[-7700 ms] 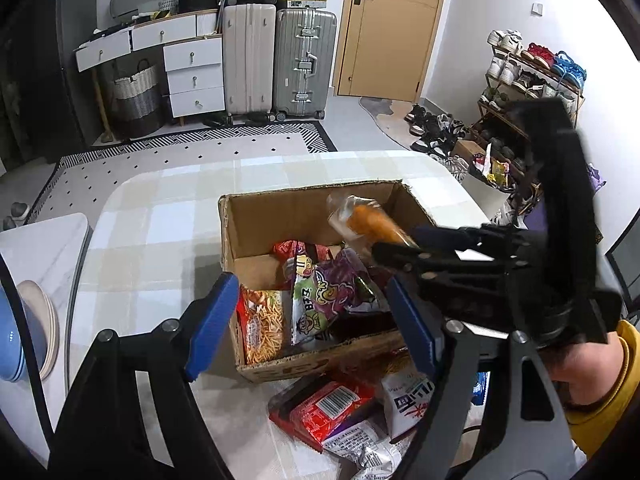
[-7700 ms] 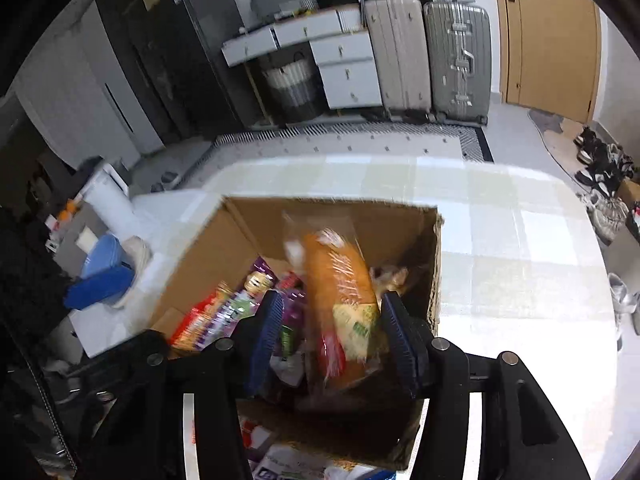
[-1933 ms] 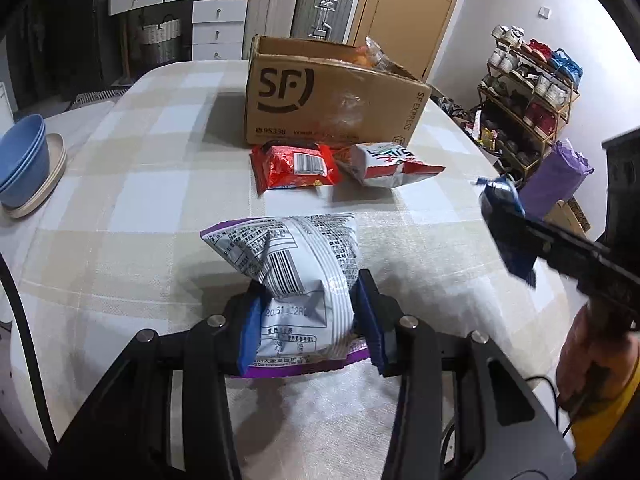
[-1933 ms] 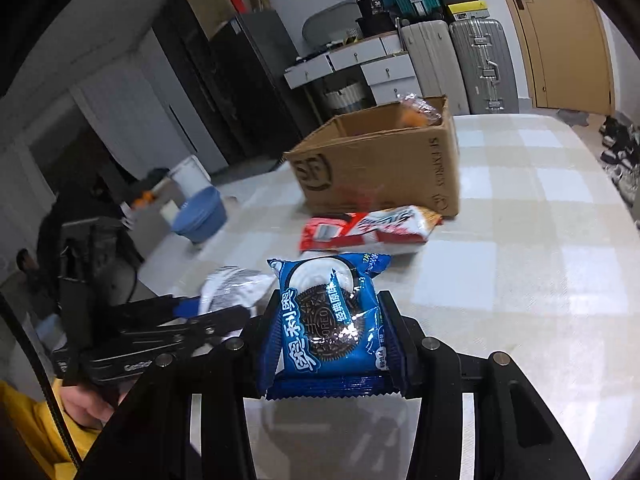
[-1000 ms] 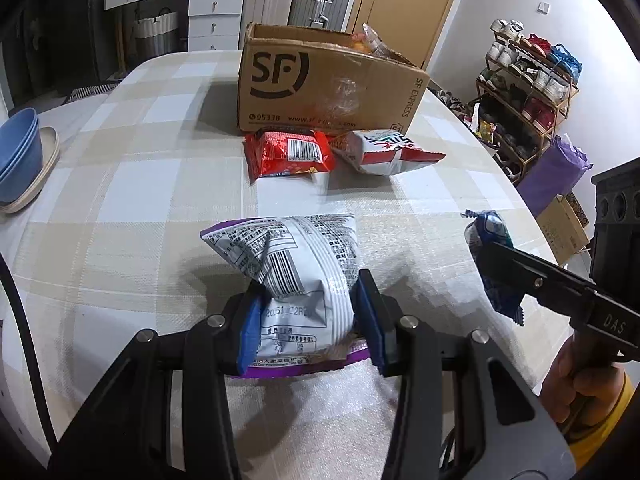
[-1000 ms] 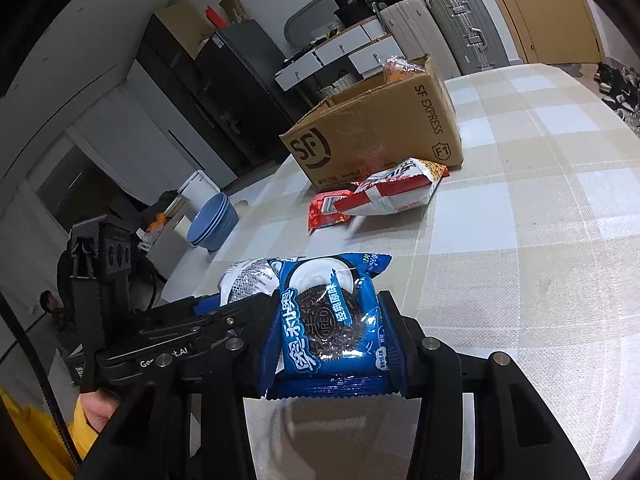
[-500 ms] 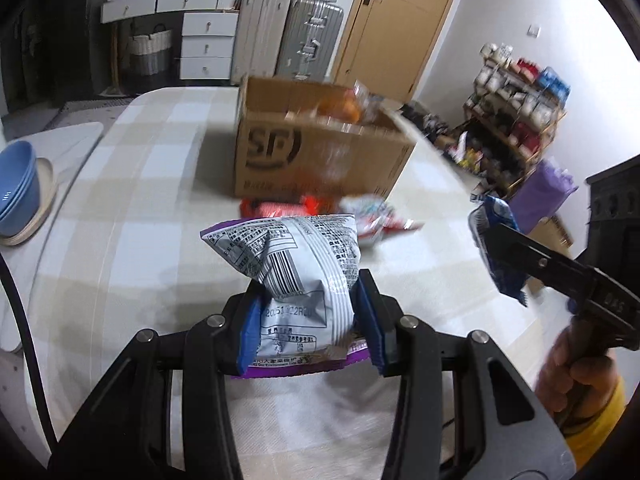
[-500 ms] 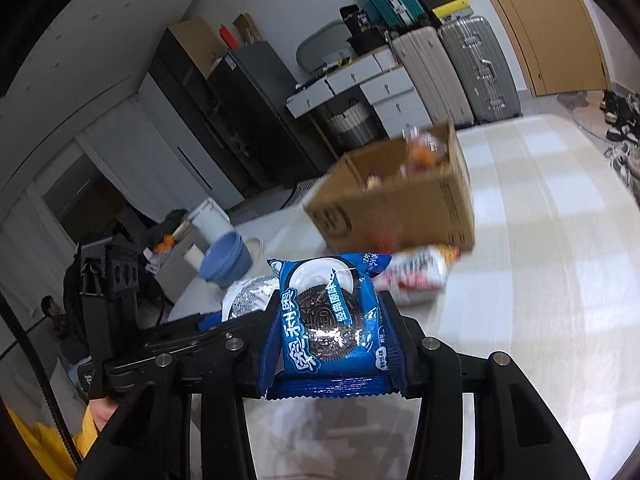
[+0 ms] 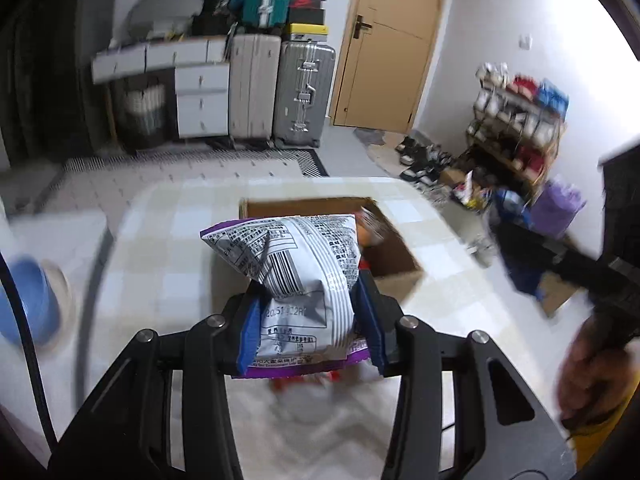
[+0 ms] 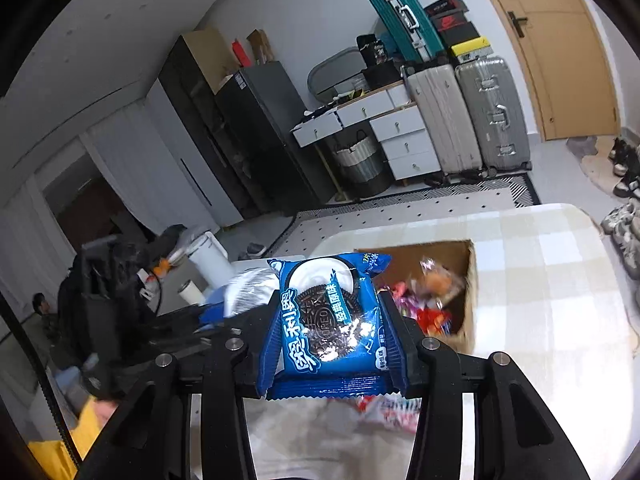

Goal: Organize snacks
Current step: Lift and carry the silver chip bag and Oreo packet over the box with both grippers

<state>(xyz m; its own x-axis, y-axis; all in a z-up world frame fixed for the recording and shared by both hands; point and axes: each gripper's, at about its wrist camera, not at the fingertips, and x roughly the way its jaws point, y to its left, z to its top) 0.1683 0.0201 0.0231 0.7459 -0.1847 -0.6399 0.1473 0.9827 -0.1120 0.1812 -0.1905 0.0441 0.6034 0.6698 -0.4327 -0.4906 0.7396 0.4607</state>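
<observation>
My left gripper (image 9: pixel 310 320) clamps the white snack bag (image 9: pixel 296 276); my right gripper (image 10: pixel 334 344) clamps the blue cookie pack (image 10: pixel 330 324). The open box (image 10: pixel 468 280) lies ahead and below both, on the counter (image 10: pixel 560 300), nearer my right.

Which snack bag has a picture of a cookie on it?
The blue cookie packet held in the right tool; the white-and-purple bag only shows printed text and a barcode.

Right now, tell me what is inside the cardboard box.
The cardboard box stands open. Inside are several snack packets, one clear bag with something orange, others red and purple. The blue cookie pack in the right gripper hides its near left part.
</observation>
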